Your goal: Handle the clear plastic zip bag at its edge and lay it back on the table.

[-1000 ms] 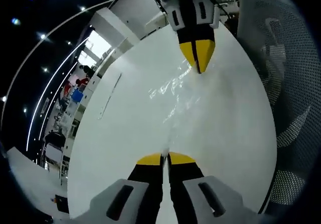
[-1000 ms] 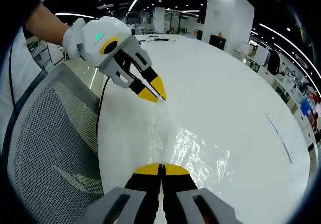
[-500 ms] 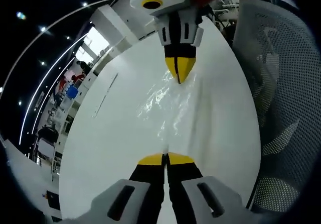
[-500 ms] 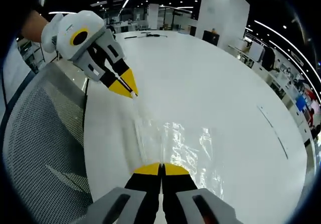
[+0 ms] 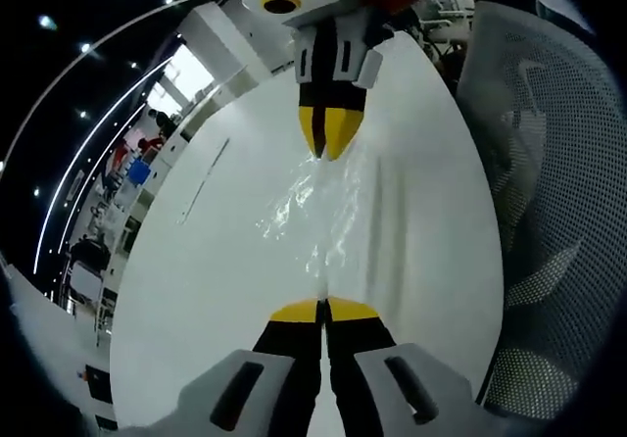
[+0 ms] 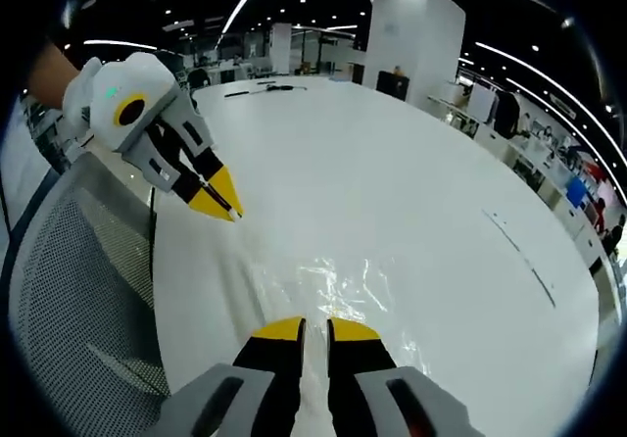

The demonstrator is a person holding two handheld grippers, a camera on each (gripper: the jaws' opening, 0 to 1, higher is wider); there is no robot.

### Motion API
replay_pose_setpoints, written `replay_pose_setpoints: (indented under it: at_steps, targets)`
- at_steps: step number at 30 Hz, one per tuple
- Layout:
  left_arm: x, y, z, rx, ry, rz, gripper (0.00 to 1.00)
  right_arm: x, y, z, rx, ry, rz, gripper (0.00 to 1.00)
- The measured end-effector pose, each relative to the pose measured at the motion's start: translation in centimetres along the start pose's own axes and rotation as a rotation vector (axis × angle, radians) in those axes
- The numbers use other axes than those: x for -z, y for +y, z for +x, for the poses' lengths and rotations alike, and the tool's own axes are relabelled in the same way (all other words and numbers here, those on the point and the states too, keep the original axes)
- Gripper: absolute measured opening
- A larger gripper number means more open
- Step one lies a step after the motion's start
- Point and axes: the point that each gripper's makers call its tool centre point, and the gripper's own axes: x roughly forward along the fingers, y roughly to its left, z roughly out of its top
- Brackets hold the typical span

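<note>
On the table (image 6: 411,202) the bag (image 6: 358,285) looks empty, left gripper (image 5: 322,310) pinching its edge, right gripper (image 6: 313,328) slightly parted.

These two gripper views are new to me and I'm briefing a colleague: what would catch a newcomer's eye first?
First, the clear plastic zip bag, glinting and crinkled on the white table and stretched between the two yellow-tipped grippers. The left gripper pinches one end of it shut, while the right gripper at the other end has its jaws slightly parted. A grey mesh chair stands at the table's edge.
</note>
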Motion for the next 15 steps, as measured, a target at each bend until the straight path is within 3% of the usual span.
replay_pose_setpoints:
  at_steps: [6,15]
  targets:
    - [-0.2,-0.1,0.1,0.009,-0.001,0.009,0.00,-2.3,-0.4,-0.4,0.017,-0.053,-0.016,0.09]
    - [-0.4,-0.2,0.1,0.012,0.000,-0.001,0.00,-3.9,0.4,0.3,-0.014,-0.079,-0.050,0.13]
